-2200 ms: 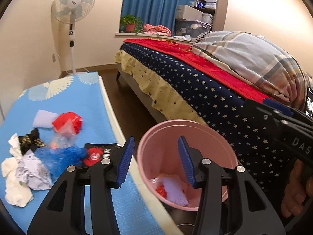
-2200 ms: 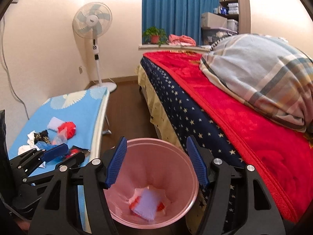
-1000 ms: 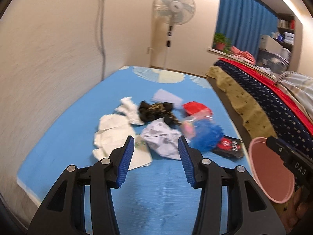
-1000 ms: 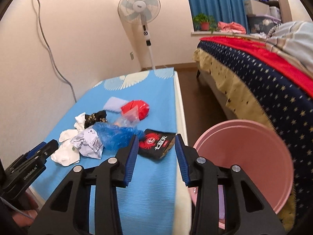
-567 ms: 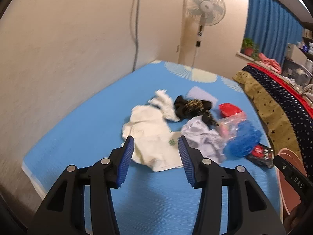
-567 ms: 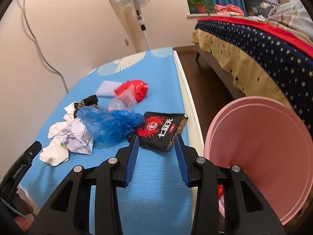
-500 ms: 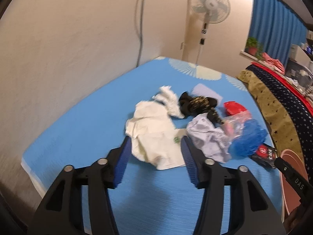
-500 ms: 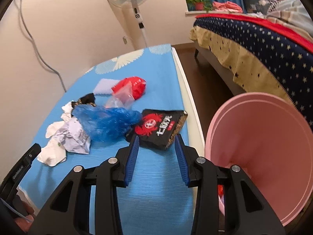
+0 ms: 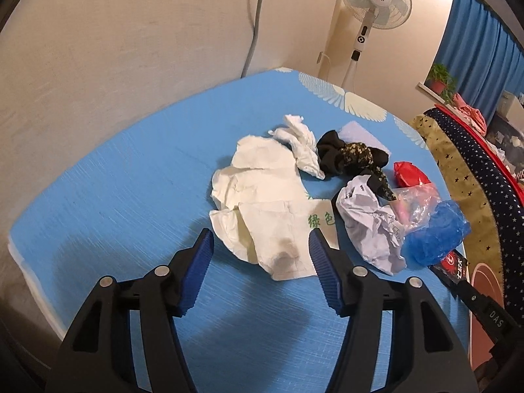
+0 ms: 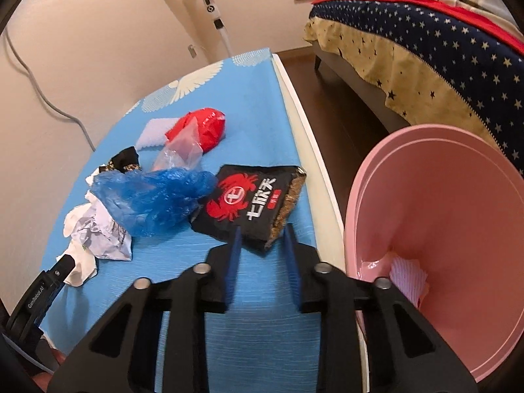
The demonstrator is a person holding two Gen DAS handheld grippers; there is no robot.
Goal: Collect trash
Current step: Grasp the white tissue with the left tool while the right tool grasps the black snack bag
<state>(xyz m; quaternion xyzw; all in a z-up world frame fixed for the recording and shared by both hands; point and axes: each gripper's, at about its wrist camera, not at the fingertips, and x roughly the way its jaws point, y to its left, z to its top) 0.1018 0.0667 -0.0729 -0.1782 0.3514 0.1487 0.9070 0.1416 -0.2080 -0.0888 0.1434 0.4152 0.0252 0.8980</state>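
Note:
Trash lies on a blue mat point(image 9: 131, 196). My left gripper point(image 9: 260, 245) is open, its fingers either side of the near edge of a large white crumpled paper point(image 9: 262, 196). My right gripper point(image 10: 262, 232) is open, its tips at the near corner of a black snack packet with a red crab point(image 10: 249, 203). Beside the packet lie a blue plastic bag point(image 10: 154, 199), crumpled printed paper point(image 10: 98, 232), a clear bag point(image 10: 183, 147) and a red wrapper point(image 10: 206, 124). A pink bin point(image 10: 442, 245) stands right of the mat with trash inside.
A bed with a starred navy cover point(image 10: 442, 49) stands right of the bin. A standing fan point(image 9: 373, 0) is at the far end by the wall. Black patterned cloth point(image 9: 353, 157), a white twisted tissue point(image 9: 298, 140) and a pale sponge point(image 10: 150, 131) also lie on the mat.
Both grippers swung from over the bin to the mat and lowered. The left closed in on the white paper; the right reached the black packet's corner.

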